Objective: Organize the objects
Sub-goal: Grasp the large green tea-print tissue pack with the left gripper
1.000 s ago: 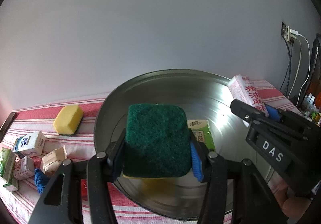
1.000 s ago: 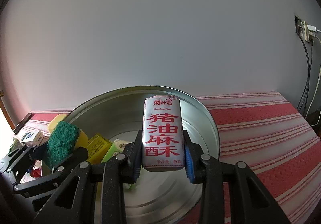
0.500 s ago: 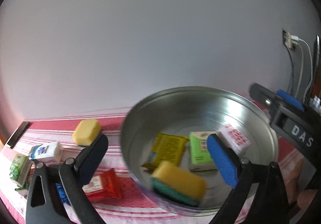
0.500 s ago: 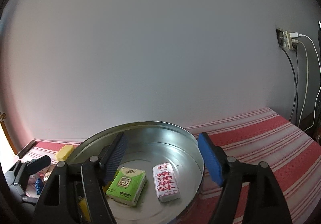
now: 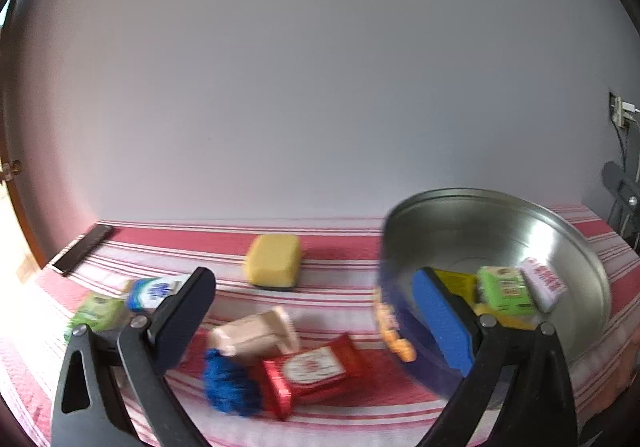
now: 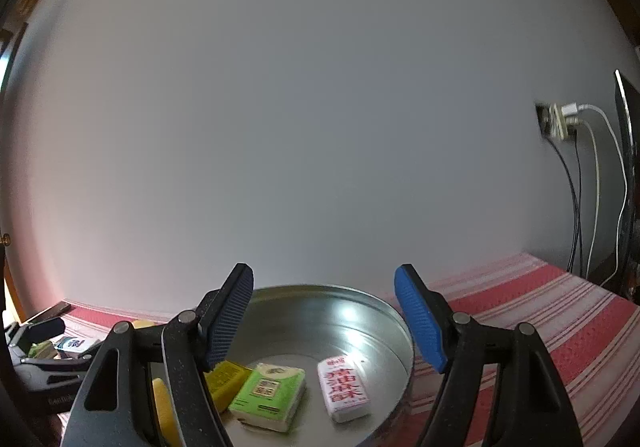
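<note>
Left wrist view, read left to right: green carton [image 5: 98,311] and blue-and-white carton [image 5: 154,291] lie on the red-striped tabletop [image 5: 340,287] at 9 o'clock, just behind the left finger. Left gripper [image 5: 316,317] has its fingers [image 5: 440,321] spread wide, having just been opening, with nothing pressed between them. Within the gap, at 6 o'clock, lie a blue cloth [image 5: 228,387], a beige carton [image 5: 254,335] and a red packet [image 5: 316,371], close together. Yellow sponge [image 5: 274,261] sits apart at 12 o'clock of the gap. Metal basin [image 5: 520,247] stands at 3 o'clock, behind the blue-padded finger. Image is blurred.

Right wrist view, left to right: the other gripper shows at 9 o'clock. Right gripper [image 6: 324,321] has its fingers [image 6: 420,321] apart at moderate width, having just been opening, gripping nothing. Basin [image 6: 392,311] lies below and beyond the gap. Inside it: yellow packet [image 6: 226,379] partly behind the left finger, green box [image 6: 268,395] at 6 o'clock, white bar with red characters [image 6: 344,387] just right of it, touching neither finger.
</note>
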Demonstrator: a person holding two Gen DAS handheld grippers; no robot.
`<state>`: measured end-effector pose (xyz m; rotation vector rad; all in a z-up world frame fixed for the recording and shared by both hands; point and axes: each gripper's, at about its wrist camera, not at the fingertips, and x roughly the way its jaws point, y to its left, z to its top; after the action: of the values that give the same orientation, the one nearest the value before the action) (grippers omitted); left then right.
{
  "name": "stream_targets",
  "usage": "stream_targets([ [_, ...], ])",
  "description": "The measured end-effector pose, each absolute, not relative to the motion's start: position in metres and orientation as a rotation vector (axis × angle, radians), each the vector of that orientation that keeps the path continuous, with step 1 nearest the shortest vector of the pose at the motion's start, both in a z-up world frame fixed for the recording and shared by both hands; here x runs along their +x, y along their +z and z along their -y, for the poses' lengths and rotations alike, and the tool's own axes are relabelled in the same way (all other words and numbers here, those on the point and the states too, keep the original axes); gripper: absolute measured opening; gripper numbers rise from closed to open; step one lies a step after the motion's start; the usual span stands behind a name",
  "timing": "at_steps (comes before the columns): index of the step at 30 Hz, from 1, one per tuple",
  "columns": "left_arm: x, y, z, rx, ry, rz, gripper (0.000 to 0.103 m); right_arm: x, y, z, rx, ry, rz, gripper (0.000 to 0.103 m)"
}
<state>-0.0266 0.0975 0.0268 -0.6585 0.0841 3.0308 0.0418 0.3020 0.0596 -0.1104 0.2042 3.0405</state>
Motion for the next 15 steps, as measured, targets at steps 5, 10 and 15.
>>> stream_targets([
  [5,-0.025,0.023,-0.073,-0.634,3.094,-0.138,0.100,0.049,0.059,-0.286,-0.060,3.043,-0.128,0.075],
  [10,-0.023,0.019,-0.043,-0.672,3.142,-0.139,0.100,0.050,0.059,-0.274,-0.083,3.047,-0.110,0.075],
  [15,-0.024,0.014,-0.005,-0.710,3.180,-0.111,0.100,0.054,0.059,-0.255,-0.155,3.100,-0.182,0.075],
])
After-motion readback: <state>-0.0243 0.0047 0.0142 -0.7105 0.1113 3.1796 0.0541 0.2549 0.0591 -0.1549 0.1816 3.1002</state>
